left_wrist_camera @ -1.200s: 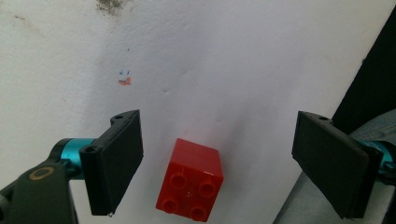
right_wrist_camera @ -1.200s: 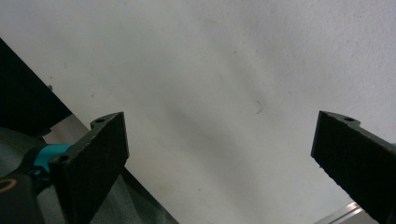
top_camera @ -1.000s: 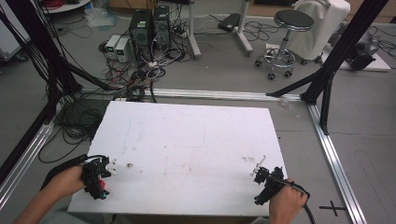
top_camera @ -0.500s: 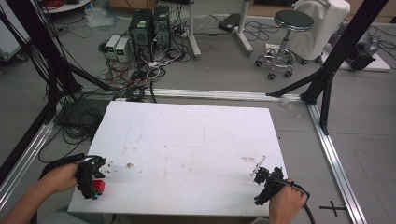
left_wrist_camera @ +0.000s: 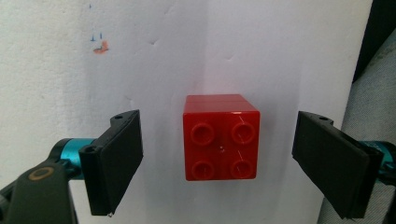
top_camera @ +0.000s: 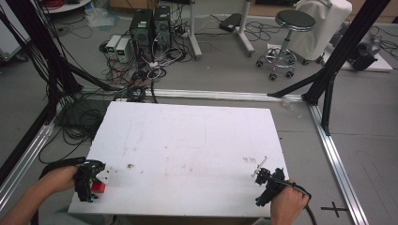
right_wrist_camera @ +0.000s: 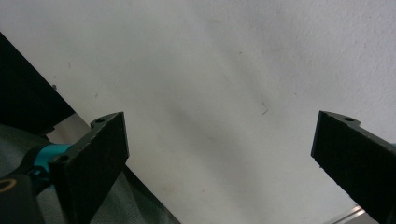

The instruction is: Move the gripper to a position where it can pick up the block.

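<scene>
I've swung the left tool [left_wrist_camera: 219, 158] back to the surface's [top_camera: 197, 140] near-left corner; jaws now wide around the red brick [left_wrist_camera: 220, 137], ungripped. Right tool [right_wrist_camera: 219, 163] wide, empty.

Two black jaws rise from the bottom corners, set wide apart with bare white table [right_wrist_camera: 224, 84] between them. The right gripper [right_wrist_camera: 219, 154] has nothing between its jaws. The left jaw shows its flat inner pad, a small screw hole near the top and a bit of turquoise metal at its base. The right jaw is cut off by the picture's edge, a hole at its top too. The tabletop is matt white, a little scuffed, with a tiny dark curl of a mark [right_wrist_camera: 264, 110] near the middle. The table's edge runs slantwise at lower left; past it lies a dark area and something grey I can't make out.
</scene>
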### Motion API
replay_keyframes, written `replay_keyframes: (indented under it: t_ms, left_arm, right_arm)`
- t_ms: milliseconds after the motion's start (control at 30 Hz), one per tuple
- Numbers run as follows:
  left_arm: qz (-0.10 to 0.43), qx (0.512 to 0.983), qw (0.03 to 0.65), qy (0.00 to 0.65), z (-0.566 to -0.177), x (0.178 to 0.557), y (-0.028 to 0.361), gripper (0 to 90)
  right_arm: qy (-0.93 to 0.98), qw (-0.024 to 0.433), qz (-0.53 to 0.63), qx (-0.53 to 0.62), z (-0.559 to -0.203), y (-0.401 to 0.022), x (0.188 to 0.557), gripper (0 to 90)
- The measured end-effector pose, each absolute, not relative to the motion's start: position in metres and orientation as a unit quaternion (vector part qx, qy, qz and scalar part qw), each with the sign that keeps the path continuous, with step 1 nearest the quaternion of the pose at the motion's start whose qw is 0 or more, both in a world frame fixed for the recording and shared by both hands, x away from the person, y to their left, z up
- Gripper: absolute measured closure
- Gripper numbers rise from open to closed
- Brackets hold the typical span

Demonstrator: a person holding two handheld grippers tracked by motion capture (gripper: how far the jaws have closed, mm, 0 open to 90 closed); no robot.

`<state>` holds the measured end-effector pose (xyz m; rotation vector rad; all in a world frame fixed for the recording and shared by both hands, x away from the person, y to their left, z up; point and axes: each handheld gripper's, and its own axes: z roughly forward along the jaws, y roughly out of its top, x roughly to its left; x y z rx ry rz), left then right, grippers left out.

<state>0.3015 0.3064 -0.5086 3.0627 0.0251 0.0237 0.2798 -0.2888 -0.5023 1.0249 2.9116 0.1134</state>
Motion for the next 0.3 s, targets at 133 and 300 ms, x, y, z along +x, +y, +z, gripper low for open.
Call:
replay_keyframes:
  t_ms: [133,300]
  left_arm:
    - [0.004,0.999,0.037,0.009,-0.5092,0.3015,0.3066,17.2]
    - [0.005,0.999,0.038,0.004,-0.5082,0.3013,0.3063,17.5]
  right_arm:
    - [0.943,0.026,0.035,0.331,-0.5021,-0.2888,0.2802,3.2]
    - [0.943,0.027,0.035,0.329,-0.502,-0.2882,0.2806,3.2]
